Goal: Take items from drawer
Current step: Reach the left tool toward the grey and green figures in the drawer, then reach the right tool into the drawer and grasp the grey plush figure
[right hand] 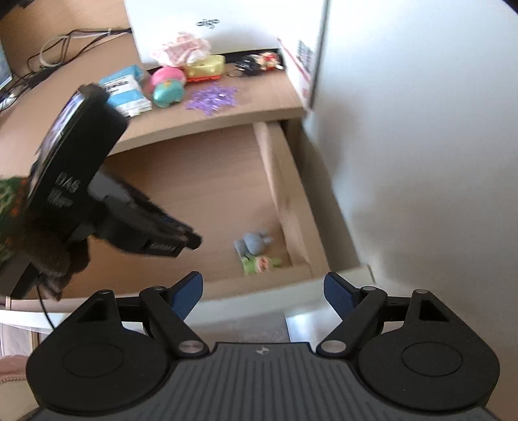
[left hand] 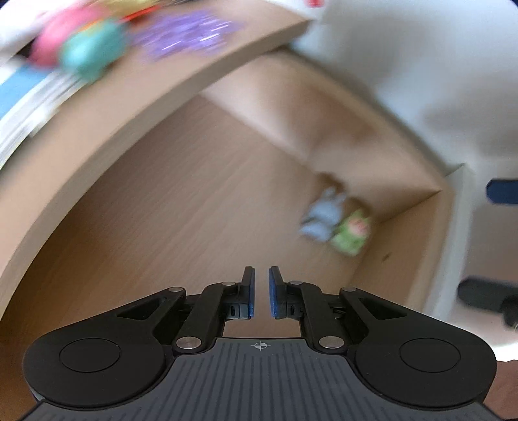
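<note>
The wooden drawer (right hand: 194, 181) stands pulled open under the desk top. A small grey plush toy (right hand: 254, 243) and a green figure (right hand: 259, 264) lie together in its front right corner. The left wrist view, blurred, shows the same grey toy (left hand: 320, 215) and green figure (left hand: 351, 231) ahead and to the right of my left gripper (left hand: 261, 291). That gripper hovers over the bare drawer floor (left hand: 162, 210), pads nearly together with nothing between them. From the right wrist view the left gripper (right hand: 194, 241) is left of the toys. My right gripper (right hand: 264, 291) is open and empty above the drawer's front edge.
On the desk top (right hand: 259, 110) lie a pink and teal toy (right hand: 166, 87), purple pieces (right hand: 212, 97), a blue and white packet (right hand: 124, 92), a yellow box (right hand: 207, 66), a white box (right hand: 226, 26) and cables (right hand: 64, 45). A white wall (right hand: 421, 129) rises to the right.
</note>
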`<action>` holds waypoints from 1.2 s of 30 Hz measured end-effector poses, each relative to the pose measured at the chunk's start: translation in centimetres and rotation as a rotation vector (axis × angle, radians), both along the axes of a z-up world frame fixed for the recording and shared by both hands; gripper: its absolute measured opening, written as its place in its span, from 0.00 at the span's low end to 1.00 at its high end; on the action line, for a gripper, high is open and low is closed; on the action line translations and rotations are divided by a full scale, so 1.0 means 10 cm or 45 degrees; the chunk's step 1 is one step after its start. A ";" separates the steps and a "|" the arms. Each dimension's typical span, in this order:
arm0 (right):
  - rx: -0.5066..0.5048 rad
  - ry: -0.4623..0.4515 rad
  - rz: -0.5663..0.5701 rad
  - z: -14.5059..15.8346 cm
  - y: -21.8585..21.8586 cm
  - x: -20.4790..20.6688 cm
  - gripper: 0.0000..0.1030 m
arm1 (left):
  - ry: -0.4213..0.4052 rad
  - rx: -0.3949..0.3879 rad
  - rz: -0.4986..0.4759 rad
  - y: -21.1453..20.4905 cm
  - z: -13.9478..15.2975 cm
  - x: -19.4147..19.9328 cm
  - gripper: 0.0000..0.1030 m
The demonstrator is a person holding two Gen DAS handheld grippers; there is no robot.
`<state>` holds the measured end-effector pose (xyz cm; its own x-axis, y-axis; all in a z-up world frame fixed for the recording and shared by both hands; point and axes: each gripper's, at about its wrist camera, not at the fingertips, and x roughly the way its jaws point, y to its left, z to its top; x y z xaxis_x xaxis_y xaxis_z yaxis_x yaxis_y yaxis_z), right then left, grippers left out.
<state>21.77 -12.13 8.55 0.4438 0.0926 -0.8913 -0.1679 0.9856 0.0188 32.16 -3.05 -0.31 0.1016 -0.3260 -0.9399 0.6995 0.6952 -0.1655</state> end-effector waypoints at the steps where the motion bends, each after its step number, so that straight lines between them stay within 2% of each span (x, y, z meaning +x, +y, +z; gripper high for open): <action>1: 0.000 0.001 0.017 0.01 0.05 0.03 0.80 | 0.014 0.016 0.041 0.10 -0.02 0.08 0.11; 6: 0.000 0.041 0.073 -0.03 0.21 0.24 0.80 | 0.040 0.057 0.248 0.59 -0.08 0.16 0.16; 9: 0.047 0.116 0.052 -0.08 0.20 0.44 0.80 | 0.084 -0.028 0.339 0.84 -0.04 0.12 0.16; 12: 0.104 0.231 0.026 -0.17 0.20 0.66 0.79 | 0.125 -0.153 0.440 1.06 0.05 0.06 0.16; 16: 0.104 0.361 0.021 -0.37 0.29 0.95 0.64 | 0.120 -0.266 0.527 1.34 0.23 -0.01 0.16; 18: 0.041 0.387 0.059 -0.48 0.41 1.05 0.62 | 0.113 -0.313 0.556 1.47 0.31 -0.07 0.16; 23: -0.311 0.408 0.299 -0.88 0.86 1.15 0.60 | 0.095 -0.381 0.600 1.70 0.38 -0.26 0.16; 25: -0.398 0.452 0.331 -1.03 0.91 1.16 0.58 | 0.096 -0.400 0.627 1.80 0.40 -0.32 0.16; 30: -0.601 0.456 0.455 -1.28 1.09 1.09 0.56 | 0.094 -0.412 0.704 1.96 0.41 -0.40 0.16; 31: -0.615 0.433 0.486 -1.28 1.11 1.07 0.53 | 0.094 -0.414 0.710 2.00 0.42 -0.42 0.16; 32: -0.630 0.433 0.497 -1.28 1.12 1.06 0.40 | 0.097 -0.414 0.713 2.02 0.43 -0.43 0.16; 33: -0.652 0.428 0.500 -1.29 1.13 1.05 0.35 | 0.101 -0.411 0.713 2.03 0.42 -0.43 0.16; 36: -0.596 0.436 0.483 -1.24 1.10 1.04 0.34 | 0.108 -0.405 0.700 2.00 0.41 -0.42 0.16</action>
